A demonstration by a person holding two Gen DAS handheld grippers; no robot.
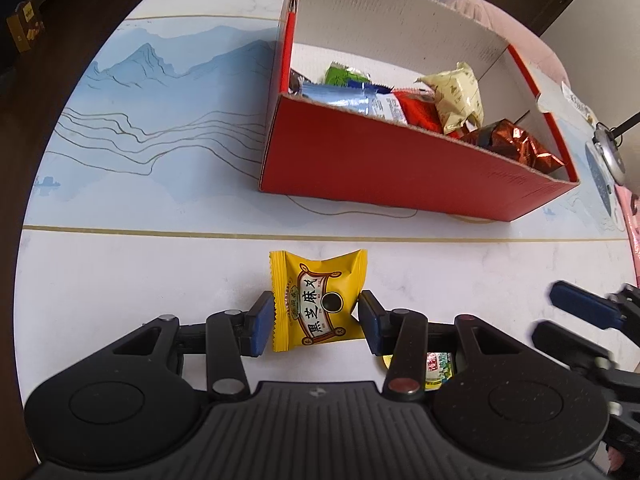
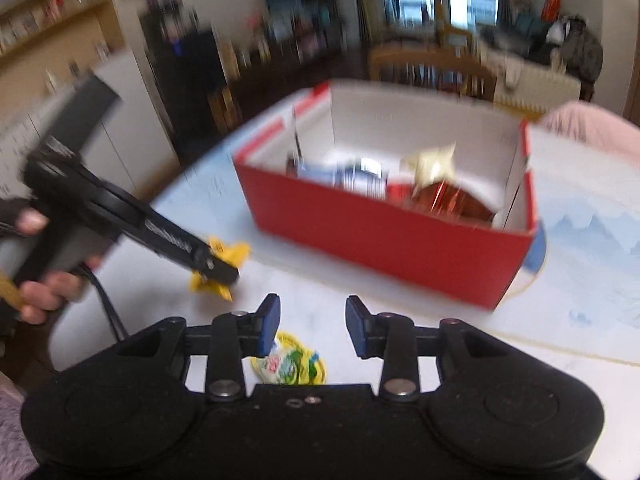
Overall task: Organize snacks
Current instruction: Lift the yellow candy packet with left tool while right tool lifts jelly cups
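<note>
On the counter [image 1: 120,280], near its front edge, my left claw [image 1: 316,320] sits around a yellow packet [image 1: 316,304]: one blue pad lies at each side of the wrapper, touching or nearly touching it, so I judge the packet gripped or about to be, its printed face turned up. The right wrist view shows the same claw from the side with the yellow wrapper bunched at its tip, which supports a grip. Beyond it stands the red box [image 1: 400,160], open at the top with white inner walls, already holding several snacks: a blue packet [image 1: 340,98], a green one [image 1: 344,74], a cream one [image 1: 456,96] and a copper foil one [image 1: 516,140]. The box is the collecting place, so a packet taken from the counter would most likely go over its near wall. My right claw [image 2: 312,324] hangs with its pads wide apart and nothing between them, just above a second small packet [image 2: 290,364], printed yellow and green, that lies flat on the counter beneath it; the spread suits a drop onto that wrapper. This view is blurred, so fine detail of the wrapper cannot be read. Two packets appear left outside the box, and the task looks well advanced.
</note>
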